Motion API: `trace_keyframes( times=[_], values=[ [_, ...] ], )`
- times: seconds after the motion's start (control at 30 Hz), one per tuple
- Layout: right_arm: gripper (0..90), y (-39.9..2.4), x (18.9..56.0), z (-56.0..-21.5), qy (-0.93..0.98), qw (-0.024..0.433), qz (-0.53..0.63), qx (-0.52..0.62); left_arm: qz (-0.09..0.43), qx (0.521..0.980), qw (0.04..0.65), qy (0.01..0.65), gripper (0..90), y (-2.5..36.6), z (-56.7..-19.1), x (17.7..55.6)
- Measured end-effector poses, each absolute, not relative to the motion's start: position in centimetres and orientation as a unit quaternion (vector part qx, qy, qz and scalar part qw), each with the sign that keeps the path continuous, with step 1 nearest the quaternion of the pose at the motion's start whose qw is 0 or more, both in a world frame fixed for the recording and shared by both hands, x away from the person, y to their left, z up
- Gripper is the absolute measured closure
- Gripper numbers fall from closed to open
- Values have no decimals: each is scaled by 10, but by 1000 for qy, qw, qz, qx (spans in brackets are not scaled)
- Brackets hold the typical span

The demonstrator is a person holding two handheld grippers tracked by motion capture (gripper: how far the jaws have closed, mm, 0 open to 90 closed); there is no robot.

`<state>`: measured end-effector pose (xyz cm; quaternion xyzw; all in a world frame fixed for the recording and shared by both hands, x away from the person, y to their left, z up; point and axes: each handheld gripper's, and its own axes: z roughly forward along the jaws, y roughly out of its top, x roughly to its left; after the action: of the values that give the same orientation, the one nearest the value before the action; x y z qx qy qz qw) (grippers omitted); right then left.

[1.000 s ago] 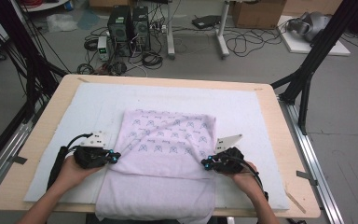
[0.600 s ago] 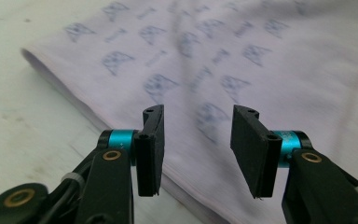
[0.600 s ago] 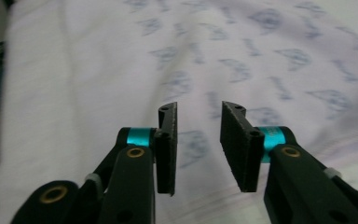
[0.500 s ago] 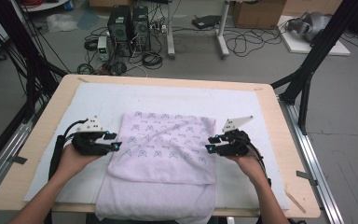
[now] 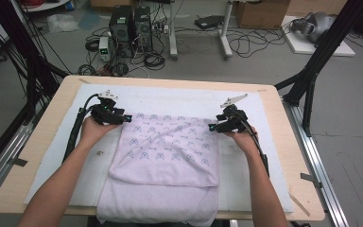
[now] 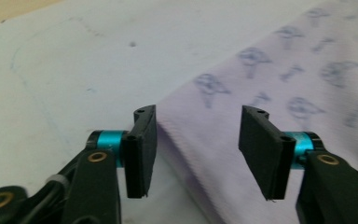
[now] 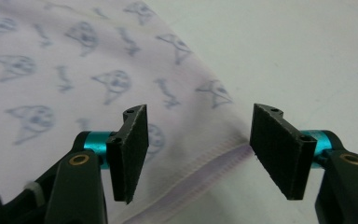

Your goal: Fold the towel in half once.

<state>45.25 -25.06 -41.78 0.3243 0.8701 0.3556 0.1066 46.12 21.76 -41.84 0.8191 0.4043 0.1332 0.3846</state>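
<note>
A pale lilac cloth (image 5: 168, 146) printed with small blue figures lies folded on the white mat (image 5: 170, 97), its near end hanging over the table's front edge. My left gripper (image 5: 127, 118) is at the cloth's far left corner. Its jaws have just been opening, and in the left gripper view (image 6: 196, 144) they stand apart over the cloth's edge (image 6: 284, 79) without pressing it. My right gripper (image 5: 211, 126) is at the far right corner. Its jaws (image 7: 198, 149) have also just been opening and stand apart above the stitched hem of the cloth (image 7: 74, 70).
The wooden table (image 5: 288, 156) shows bare around the mat. Black frame posts (image 5: 312, 80) rise at the right, with more at the left. Computer towers (image 5: 130, 23) and cables lie on the floor beyond the far edge.
Both hands have moved away from the person along the cloth's sides, from its middle to its far corners. Both pairs of jaws went from shut on the cloth to open.
</note>
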Motion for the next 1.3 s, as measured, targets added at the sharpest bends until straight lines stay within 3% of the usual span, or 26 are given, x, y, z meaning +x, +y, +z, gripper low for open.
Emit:
trace_keyframes(
  times=[0.07, 0.17, 0.2, 0.23, 0.27, 0.3, 0.43, 0.57, 0.7, 0.73, 0.77, 0.8, 0.93, 1.17, 1.23, 1.3],
  values=[
    [355, -253, 458, -426, 869, 102, 352, 331, 130, 816, 375, 420, 395, 219, -427, 470],
    [381, -257, 465, -439, 867, 81, 350, 345, 120, 816, 373, 426, 416, 218, -440, 475],
    [451, -257, 465, -439, 864, 87, 355, 346, 137, 819, 369, 418, 469, 216, -440, 474],
    [620, -258, 465, -439, 864, 74, 366, 337, 131, 822, 376, 408, 569, 216, -440, 474],
    [737, -258, 467, -440, 868, 49, 377, 321, 118, 821, 385, 404, 759, 216, -439, 475],
    [811, -254, 467, -439, 872, 51, 372, 315, 127, 826, 378, 400, 805, 214, -438, 474],
    [853, -247, 473, -432, 875, 80, 368, 304, 155, 807, 392, 414, 873, 215, -429, 473],
    [854, -243, 490, -404, 875, 114, 354, 311, 198, 781, 407, 430, 876, 223, -402, 478],
    [846, -234, 516, -347, 861, 159, 373, 308, 232, 753, 435, 436, 869, 234, -364, 487],
    [820, -233, 518, -342, 858, 164, 377, 309, 249, 747, 430, 442, 847, 236, -353, 492],
    [686, -230, 524, -331, 849, 186, 379, 318, 257, 747, 422, 446, 689, 236, -350, 495],
    [661, -229, 526, -330, 847, 189, 380, 322, 258, 751, 415, 444, 634, 237, -348, 497],
    [587, -231, 525, -352, 857, 157, 364, 328, 221, 775, 409, 428, 569, 244, -354, 496],
    [471, -246, 487, -381, 858, 126, 390, 310, 171, 794, 440, 382, 511, 247, -378, 465],
    [436, -249, 479, -382, 865, 93, 387, 307, 165, 801, 442, 369, 503, 246, -385, 452],
    [468, -251, 459, -381, 861, 121, 404, 286, 165, 808, 435, 360, 498, 247, -392, 439]
  ],
)
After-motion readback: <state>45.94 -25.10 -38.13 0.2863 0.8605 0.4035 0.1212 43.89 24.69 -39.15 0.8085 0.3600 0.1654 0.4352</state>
